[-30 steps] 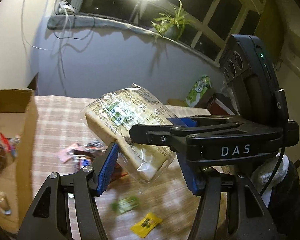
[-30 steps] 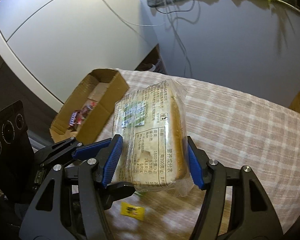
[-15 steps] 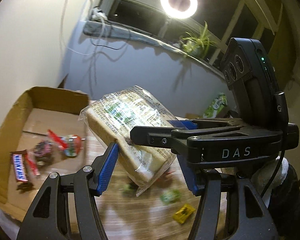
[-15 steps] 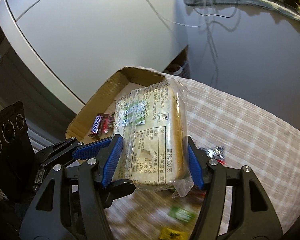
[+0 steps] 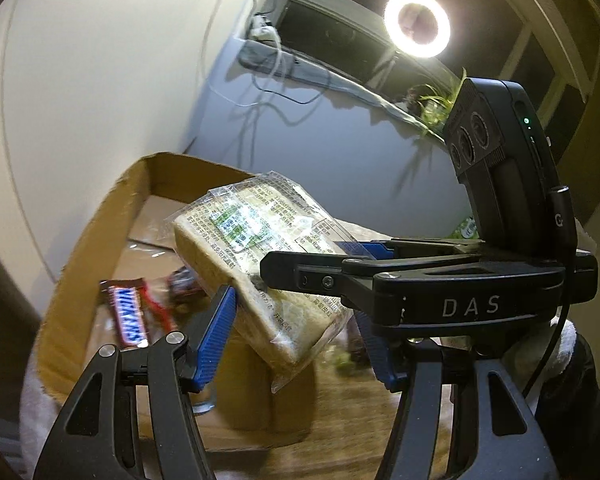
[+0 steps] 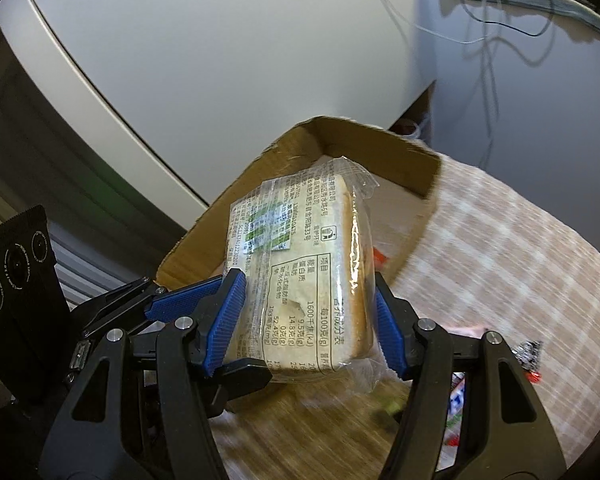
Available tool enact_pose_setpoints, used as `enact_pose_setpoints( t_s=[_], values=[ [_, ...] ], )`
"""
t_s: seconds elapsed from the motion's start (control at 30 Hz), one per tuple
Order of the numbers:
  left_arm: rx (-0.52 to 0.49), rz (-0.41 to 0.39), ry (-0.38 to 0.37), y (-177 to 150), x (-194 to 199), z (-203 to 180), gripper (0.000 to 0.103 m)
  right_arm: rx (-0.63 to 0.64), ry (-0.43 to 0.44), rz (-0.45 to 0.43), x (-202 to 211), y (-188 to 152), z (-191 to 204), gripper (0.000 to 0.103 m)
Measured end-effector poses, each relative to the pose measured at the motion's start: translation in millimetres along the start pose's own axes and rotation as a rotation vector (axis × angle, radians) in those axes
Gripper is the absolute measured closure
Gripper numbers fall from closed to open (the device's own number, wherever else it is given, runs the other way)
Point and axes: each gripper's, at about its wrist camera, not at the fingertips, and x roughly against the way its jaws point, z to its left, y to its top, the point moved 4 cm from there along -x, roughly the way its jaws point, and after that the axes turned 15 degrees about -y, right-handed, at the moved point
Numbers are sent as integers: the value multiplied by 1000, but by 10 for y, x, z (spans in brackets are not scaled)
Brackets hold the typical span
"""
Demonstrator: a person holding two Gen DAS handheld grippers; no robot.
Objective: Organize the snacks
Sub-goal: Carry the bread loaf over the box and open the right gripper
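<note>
Up in the air, a bread pack (image 6: 300,280) hangs tilted above the cardboard box (image 5: 100,240): a pale, blocky loaf in crinkly clear wrap printed with green labels and a nutrition table. Both grippers clamp it, the right gripper (image 6: 310,320) with ribbed blue fingers (image 6: 224,320) pressed to its sides, the left gripper (image 5: 296,328) half-spread across its lower end. Inside the brown box lies a glossy Snickers bar (image 5: 128,312). A checked cloth covers the counter (image 6: 500,240).
</note>
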Motion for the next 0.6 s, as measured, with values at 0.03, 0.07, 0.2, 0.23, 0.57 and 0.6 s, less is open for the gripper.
enact_pose_setpoints(
  t_s=[0.03,0.07,0.2,0.23,0.57,0.6],
  values=[
    [5,-4,6,-9,29,37,43,5,5,3,-27,13,47,39],
    [11,-6,10,-19,52,70,43,9,8,5,-48,18,73,39],
    [29,-4,20,-62,90,152,43,28,13,17,-155,28,187,39],
    [34,-2,21,-77,102,165,43,31,13,20,-164,28,198,39],
    [26,-8,97,-138,246,236,47,52,-45,-11,-103,-3,237,26],
    [27,-13,104,-148,285,243,47,48,-46,-18,-80,2,227,25]
  ],
)
